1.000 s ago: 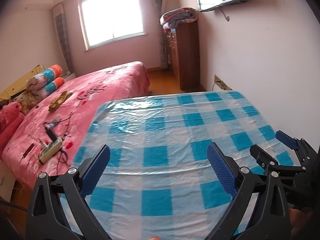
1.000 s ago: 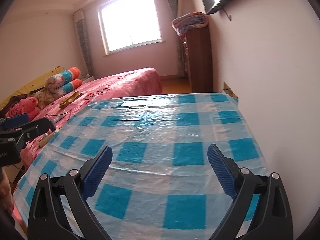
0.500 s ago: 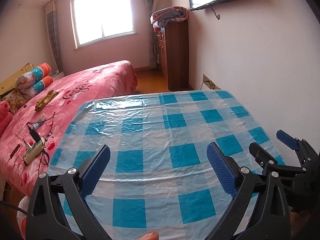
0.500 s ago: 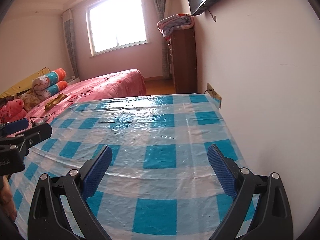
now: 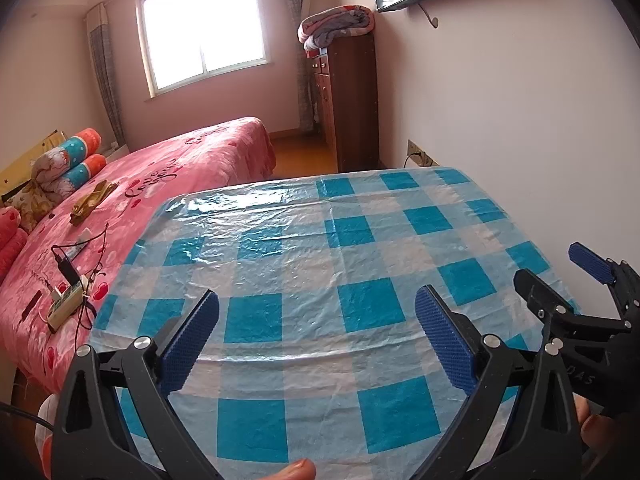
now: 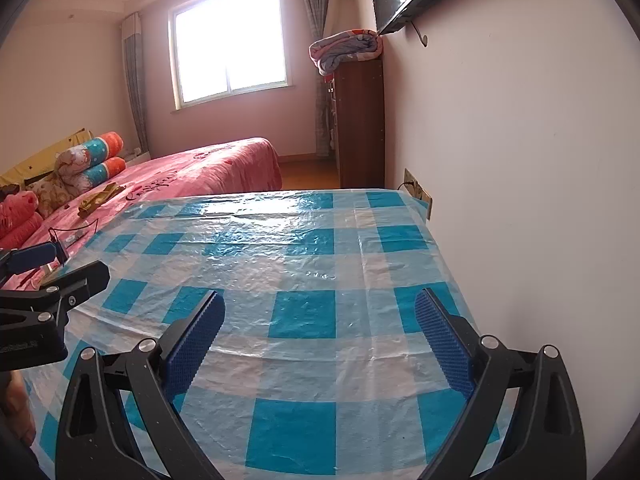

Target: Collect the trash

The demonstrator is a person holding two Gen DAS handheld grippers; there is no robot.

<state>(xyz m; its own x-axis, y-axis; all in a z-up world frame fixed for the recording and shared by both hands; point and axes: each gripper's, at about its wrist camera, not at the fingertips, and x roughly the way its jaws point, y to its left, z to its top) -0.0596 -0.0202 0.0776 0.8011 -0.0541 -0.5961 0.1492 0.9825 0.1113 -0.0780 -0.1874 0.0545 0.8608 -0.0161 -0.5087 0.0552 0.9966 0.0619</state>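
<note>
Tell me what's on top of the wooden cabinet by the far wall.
A folded, bundled blanket sits on top of the wooden cabinet, overhanging its front edge a little. Anything lying behind or beneath the bundle is covered. Both views show only the blanket there.

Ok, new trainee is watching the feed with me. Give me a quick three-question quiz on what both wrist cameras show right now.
1. True or false: the left gripper is shut on a piece of trash.
2. Multiple choice: what lies on top of the wooden cabinet by the wall? A) a folded blanket B) a lamp C) a stack of books
3. Fill in: the table is covered by a plastic tablecloth with a blue and white ____ pattern.

Key:
1. False. Both the left gripper and the right gripper are open and hold nothing; no trash shows on the tablecloth.
2. A, the folded blanket.
3. Checked.
</note>
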